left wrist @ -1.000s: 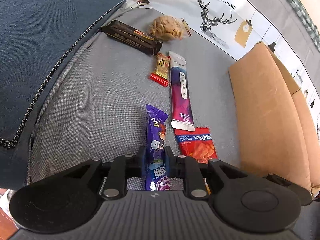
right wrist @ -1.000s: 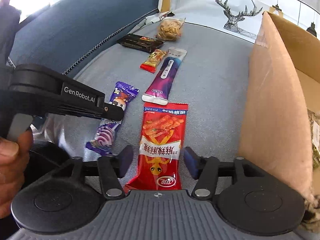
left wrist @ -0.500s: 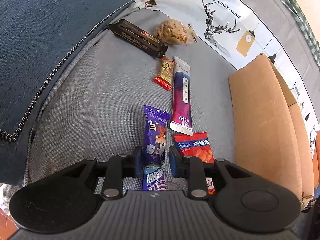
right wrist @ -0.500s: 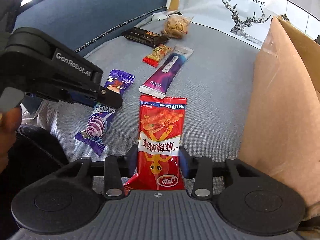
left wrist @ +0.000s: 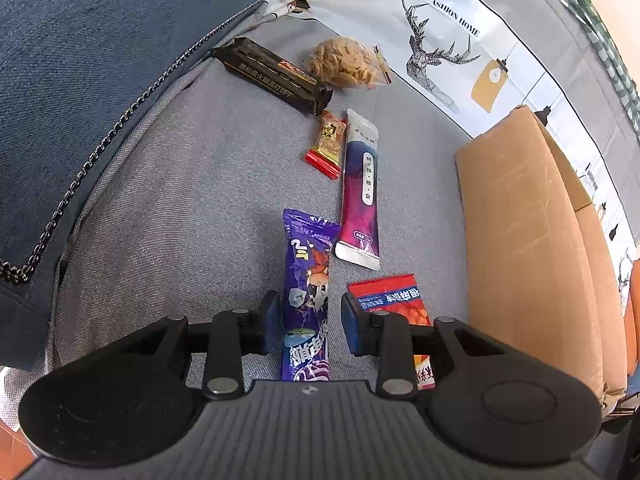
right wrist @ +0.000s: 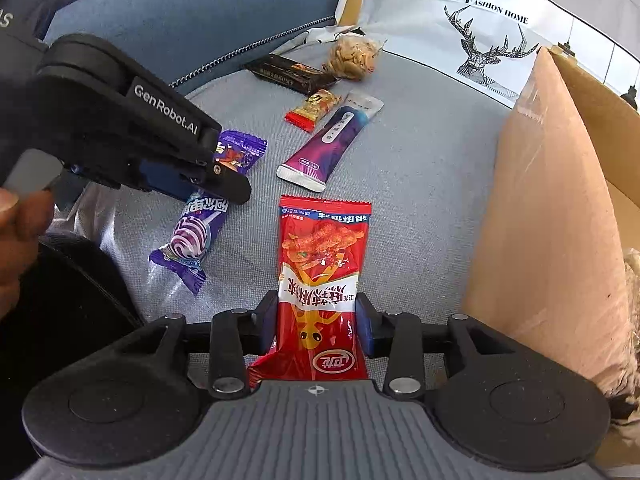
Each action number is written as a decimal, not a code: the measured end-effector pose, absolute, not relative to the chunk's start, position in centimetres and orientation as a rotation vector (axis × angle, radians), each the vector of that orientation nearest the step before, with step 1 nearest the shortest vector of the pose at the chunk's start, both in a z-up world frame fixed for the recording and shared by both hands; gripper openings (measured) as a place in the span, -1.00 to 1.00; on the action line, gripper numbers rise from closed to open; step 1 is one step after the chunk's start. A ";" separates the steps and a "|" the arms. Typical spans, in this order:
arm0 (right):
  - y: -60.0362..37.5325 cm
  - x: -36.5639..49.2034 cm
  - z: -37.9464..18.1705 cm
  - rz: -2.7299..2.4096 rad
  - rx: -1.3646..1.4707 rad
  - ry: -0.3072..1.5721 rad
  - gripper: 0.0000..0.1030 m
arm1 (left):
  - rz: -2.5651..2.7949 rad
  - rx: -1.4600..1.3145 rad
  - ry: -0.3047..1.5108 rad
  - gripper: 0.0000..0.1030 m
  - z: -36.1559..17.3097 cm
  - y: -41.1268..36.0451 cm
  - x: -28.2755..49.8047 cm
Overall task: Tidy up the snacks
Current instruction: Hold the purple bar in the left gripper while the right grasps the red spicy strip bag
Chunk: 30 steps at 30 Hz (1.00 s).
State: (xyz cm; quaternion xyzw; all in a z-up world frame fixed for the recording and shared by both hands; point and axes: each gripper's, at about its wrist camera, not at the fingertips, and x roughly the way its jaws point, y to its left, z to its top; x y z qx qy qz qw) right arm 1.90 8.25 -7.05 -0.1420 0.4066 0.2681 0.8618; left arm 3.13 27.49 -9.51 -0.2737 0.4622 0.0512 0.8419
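Note:
A purple candy packet (left wrist: 306,280) lies on the grey sofa seat (left wrist: 180,200) between the pads of my left gripper (left wrist: 308,312). Its jaws are opening, and a gap shows on both sides of the packet. In the right wrist view, the left gripper (right wrist: 224,176) hovers over that purple packet (right wrist: 204,220). A red snack packet (right wrist: 320,264) lies lengthwise between the pads of my right gripper (right wrist: 318,320). Both pads touch its edges and pinch it slightly, though the jaws are easing open. The red packet's top (left wrist: 390,296) shows beside the left gripper.
A tall cardboard box (left wrist: 520,232) stands on the right, close to the red packet. Farther back lie a magenta sachet (left wrist: 360,188), a small red-gold bar (left wrist: 328,144), a black bar (left wrist: 272,74) and a clear bag of biscuits (left wrist: 344,64). A blue backrest (left wrist: 100,60) rises at left.
My left jaws, shut on the purple packet a second ago, have parted from it. My right jaws have drawn in from wide open onto the red packet.

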 end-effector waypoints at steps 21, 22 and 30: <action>8.2 2.1 -7.5 0.568 -0.310 0.856 -0.03 | 0.101 -0.463 1.007 -0.08 -9.2 25.7 2.8; 8.3 2.1 -7.5 0.567 -0.310 0.856 -0.03 | 0.101 -0.460 1.007 -0.08 -9.2 25.6 2.8; 8.3 2.0 -7.5 0.567 -0.308 0.855 -0.07 | 0.100 -0.466 1.007 -0.09 -9.3 25.7 2.8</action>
